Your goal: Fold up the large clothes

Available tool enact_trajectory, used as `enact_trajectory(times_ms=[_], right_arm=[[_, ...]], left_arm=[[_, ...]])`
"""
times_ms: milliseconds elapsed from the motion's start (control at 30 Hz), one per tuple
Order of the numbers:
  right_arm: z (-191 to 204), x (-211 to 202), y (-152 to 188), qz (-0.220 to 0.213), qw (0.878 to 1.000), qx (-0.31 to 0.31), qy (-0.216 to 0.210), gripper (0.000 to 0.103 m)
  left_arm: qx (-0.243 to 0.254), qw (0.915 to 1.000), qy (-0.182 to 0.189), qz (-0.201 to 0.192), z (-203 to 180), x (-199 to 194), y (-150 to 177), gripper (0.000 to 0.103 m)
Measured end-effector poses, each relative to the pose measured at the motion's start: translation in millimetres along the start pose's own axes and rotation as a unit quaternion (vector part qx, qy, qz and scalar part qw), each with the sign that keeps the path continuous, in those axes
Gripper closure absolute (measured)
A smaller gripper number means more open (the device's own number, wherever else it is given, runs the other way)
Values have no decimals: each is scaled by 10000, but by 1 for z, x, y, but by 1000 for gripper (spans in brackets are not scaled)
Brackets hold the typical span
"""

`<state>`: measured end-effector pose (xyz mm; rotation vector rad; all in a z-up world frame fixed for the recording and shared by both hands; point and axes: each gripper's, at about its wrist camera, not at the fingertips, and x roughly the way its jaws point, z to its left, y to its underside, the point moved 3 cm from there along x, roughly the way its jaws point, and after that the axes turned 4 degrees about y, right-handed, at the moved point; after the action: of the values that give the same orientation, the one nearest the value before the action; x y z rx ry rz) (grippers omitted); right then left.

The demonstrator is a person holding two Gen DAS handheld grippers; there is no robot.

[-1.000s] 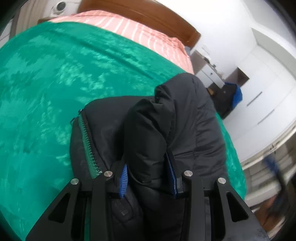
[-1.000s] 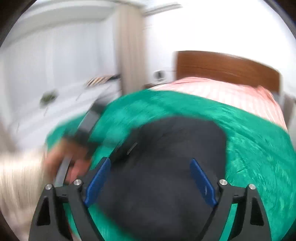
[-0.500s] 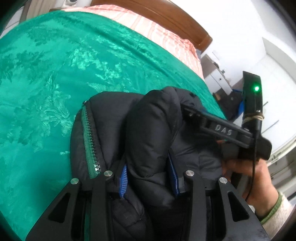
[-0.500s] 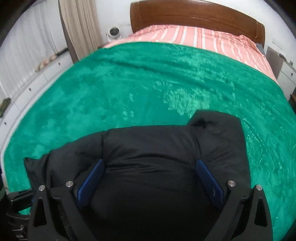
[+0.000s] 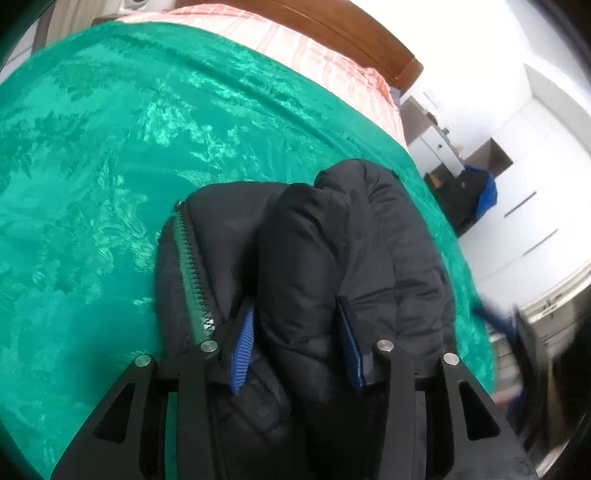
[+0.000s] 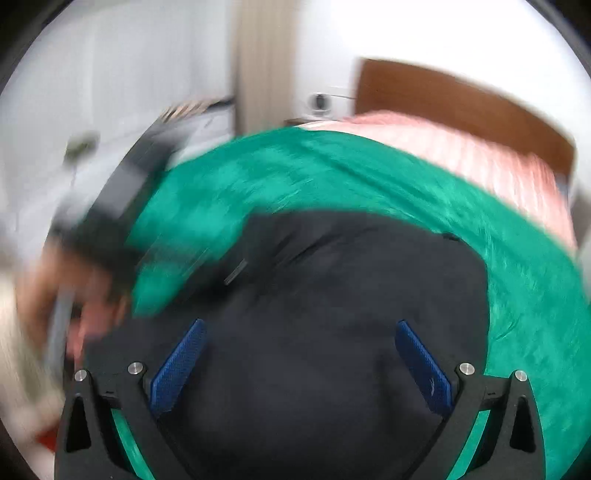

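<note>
A black puffer jacket [image 5: 388, 240] lies bunched on the green bedspread [image 5: 110, 147], its green zip [image 5: 192, 273] on the left side. My left gripper [image 5: 295, 306] has a thick fold of the jacket between its blue pads; they still touch it while the jaws are opening. In the blurred right wrist view, my right gripper [image 6: 301, 328] hovers over the jacket [image 6: 332, 295], its jaws opening wide and its pads gripping nothing. A hand [image 6: 55, 295] with the left gripper shows as a blur at the left of that view.
The bedspread [image 6: 332, 177] covers most of the bed. A pink striped sheet [image 5: 314, 55] and a wooden headboard [image 5: 362, 33] lie at the far end. White cupboards [image 5: 535, 184] and a dark bag stand to the right of the bed.
The right gripper, beside the jacket half a second ago in the left wrist view, has pulled off to the right edge and blurs. The left jaws stand a little wider on the fold.
</note>
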<state>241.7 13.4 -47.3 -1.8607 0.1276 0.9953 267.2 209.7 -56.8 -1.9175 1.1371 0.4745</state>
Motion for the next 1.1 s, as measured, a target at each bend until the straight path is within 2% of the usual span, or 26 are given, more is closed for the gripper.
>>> enact_trajectory(times_ms=[67,167,367,433,500,533,567,600,667,733,800,1000,1100], right_arm=[[33,11,26,114,9966,-597,555,2],[55,33,51,27,9874,-1019,1211,1],[59,43,53,69,9857,-1061,1305,0],[53,33,47,204,9887,-901,1179,1],[45,12,42,262,9914,-585,1143,1],[42,-1,41,241,9924,-455,1118,1],[40,-9,41,238,9925,-411,1129,1],[38,-19,42,256,9920,-375,1181,1],[32,-33,44,317,9907,-301,1288,1],[24,-44,49,411,9881,-179,1472,1],[13,-46,56,487,9863,-27,1578,1],[-11,-45,62,649,9802,206,1859,1],[-19,-53,66,662,9802,298,1842,1]], left_arm=[[19,9999,-111,49,0,2,2,56],[-143,9997,-172,101,4,9,7,55],[-348,9990,-286,-1,7,9,10,53],[-325,9991,-275,-89,1,-3,14,46],[-127,9992,-214,-308,-7,-26,24,24],[-7,9986,-288,-445,-10,-39,31,17],[54,9977,-416,-535,-10,-46,35,4],[136,9959,-572,-684,-8,-58,42,4],[173,9952,-540,-798,-1,-76,55,3],[7,9953,-470,-847,12,-89,66,3],[-183,9942,-564,-902,28,-97,77,3],[-503,9913,-918,-803,64,-87,89,2],[-537,9900,-1115,-678,74,-72,93,2]])
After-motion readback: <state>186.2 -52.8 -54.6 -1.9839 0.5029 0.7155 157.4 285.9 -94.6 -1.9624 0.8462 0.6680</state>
